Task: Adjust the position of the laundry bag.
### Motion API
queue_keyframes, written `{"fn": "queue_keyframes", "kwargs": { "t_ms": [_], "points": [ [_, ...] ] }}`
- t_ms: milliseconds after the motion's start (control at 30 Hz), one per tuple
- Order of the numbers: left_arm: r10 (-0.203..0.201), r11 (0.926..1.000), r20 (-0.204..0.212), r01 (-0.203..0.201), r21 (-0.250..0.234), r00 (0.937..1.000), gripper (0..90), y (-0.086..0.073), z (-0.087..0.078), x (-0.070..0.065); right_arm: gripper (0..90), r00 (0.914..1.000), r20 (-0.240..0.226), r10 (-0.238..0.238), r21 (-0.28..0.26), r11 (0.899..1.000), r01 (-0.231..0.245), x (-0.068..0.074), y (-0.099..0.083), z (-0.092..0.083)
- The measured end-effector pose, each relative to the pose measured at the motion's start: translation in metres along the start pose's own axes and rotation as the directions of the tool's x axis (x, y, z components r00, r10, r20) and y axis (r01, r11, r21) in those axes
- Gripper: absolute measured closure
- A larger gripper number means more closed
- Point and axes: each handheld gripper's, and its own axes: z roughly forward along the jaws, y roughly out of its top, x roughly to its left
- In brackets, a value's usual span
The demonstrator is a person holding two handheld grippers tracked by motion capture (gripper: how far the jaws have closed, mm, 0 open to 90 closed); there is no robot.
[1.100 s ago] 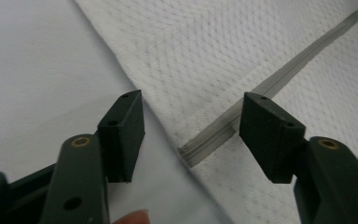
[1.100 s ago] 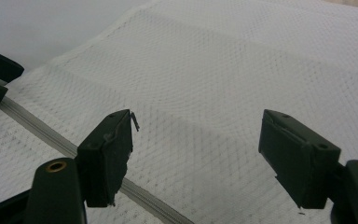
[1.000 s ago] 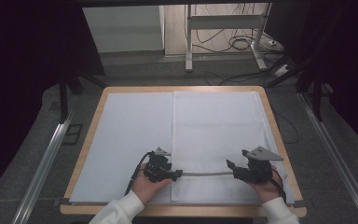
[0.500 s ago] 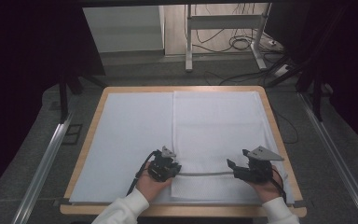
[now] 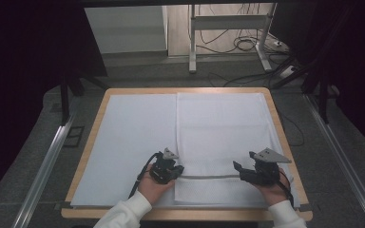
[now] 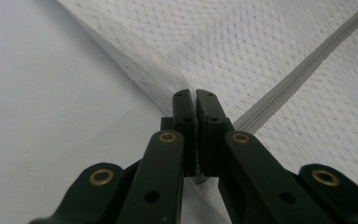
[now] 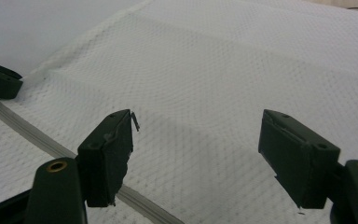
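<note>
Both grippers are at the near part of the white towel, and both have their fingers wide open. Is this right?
Not quite. The right gripper is open over the towel, but the left gripper has just been closing and is shut on the towel's edge, as the left gripper view shows.

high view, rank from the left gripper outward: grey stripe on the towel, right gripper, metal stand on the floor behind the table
From the left gripper, whose jaws have just been closing on the towel's edge:
1. Grey stripe: starts right at its jaws and runs rightward.
2. Right gripper: at the stripe's other end, near the table's right edge.
3. Metal stand: on the floor beyond the table's far edge.
</note>
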Motion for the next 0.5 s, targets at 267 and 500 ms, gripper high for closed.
{"fn": "queue_keyframes", "kwargs": {
  "t_ms": [267,500],
  "points": [
    [-0.034,0.9994,0.019,0.034,-0.01,0.9992,88.6,-0.001,-0.001,0.003,25.6,0.9999,0.002,0.01,0.134,0.991,-0.01,-0.02,0.015,-0.003],
    [-0.03,0.9995,0.019,0.03,-0.004,0.9994,88.9,-0.001,-0.002,0.004,32.6,0.9907,0.113,0.076,0.268,0.958,-0.104,-0.065,0.036,-0.01]
  ]
}}
